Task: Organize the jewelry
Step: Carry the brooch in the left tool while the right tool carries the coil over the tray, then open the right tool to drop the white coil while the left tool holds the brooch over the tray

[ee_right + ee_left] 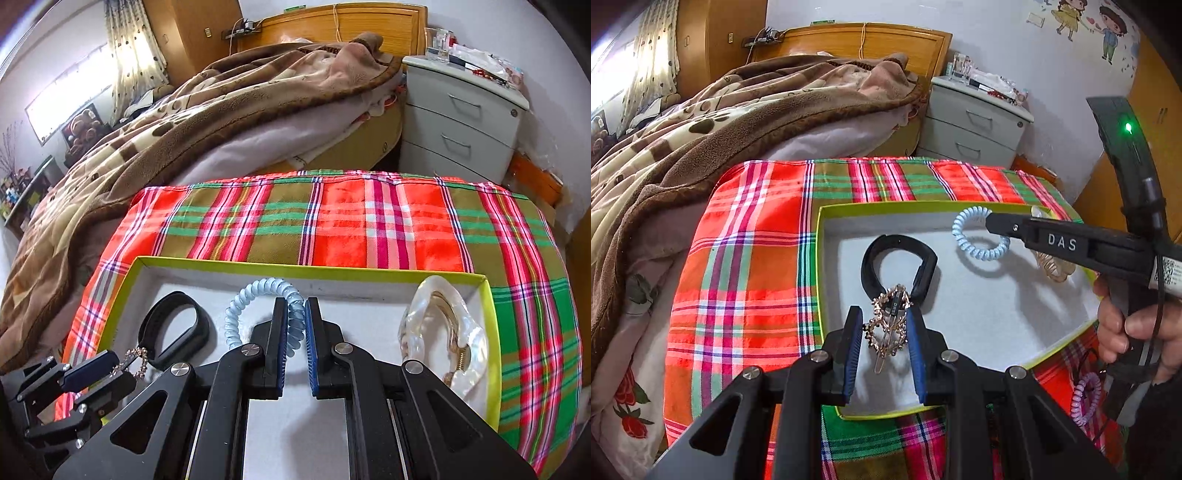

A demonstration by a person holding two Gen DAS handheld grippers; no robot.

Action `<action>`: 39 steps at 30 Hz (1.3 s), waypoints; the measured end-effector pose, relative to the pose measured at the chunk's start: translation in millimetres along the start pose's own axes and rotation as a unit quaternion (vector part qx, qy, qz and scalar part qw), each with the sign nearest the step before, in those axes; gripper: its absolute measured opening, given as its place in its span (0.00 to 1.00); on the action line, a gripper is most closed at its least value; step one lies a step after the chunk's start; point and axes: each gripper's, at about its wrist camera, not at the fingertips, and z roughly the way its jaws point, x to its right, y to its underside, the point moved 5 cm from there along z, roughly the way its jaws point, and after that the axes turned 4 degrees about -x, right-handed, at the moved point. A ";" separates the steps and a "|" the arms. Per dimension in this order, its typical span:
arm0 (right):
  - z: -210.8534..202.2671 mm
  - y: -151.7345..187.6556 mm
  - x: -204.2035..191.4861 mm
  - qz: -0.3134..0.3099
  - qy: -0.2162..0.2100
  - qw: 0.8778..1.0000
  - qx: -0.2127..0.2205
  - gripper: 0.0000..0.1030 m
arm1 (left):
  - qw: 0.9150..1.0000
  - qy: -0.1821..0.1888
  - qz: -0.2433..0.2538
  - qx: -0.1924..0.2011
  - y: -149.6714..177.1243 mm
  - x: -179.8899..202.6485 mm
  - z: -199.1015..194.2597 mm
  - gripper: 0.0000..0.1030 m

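hair tie clamped between right hand-held gripper fingers.

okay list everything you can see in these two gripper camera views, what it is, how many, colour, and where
Tray: one, lime rim, grey floor, on plaid cloth.
Plaid cloth: one, red-green, under tray.
Black band: one, in tray, left part.
Gold hair clip: one, between left gripper's fingers.
Blue coil tie: one, in right gripper.
Pearly claw clip: one, in tray, right end.
Purple coil tie: one, on cloth outside tray.
Bed blanket: brown, behind.
Nightstand: one, grey.
Left gripper: black.
Right gripper: black.
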 end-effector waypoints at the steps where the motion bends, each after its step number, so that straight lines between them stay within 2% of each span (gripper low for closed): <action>1: 0.8 0.0 0.3 -0.001 0.001 1.000 -0.002 0.09 | 1.000 -0.001 0.002 0.000 0.3 0.7 0.8 0.24; 10: 9.1 -1.6 -4.0 -0.009 0.007 1.000 -0.011 0.09 | 1.000 -0.003 0.002 -0.013 3.6 -0.1 9.3 0.24; 31: 23.9 1.2 -6.0 -0.015 0.012 0.999 -0.032 0.10 | 1.000 0.000 0.001 -0.017 4.6 2.4 9.8 0.24; 39: 21.2 0.3 -8.4 -0.019 0.016 0.999 -0.026 0.25 | 1.000 0.001 -0.002 -0.017 3.7 1.6 9.0 0.28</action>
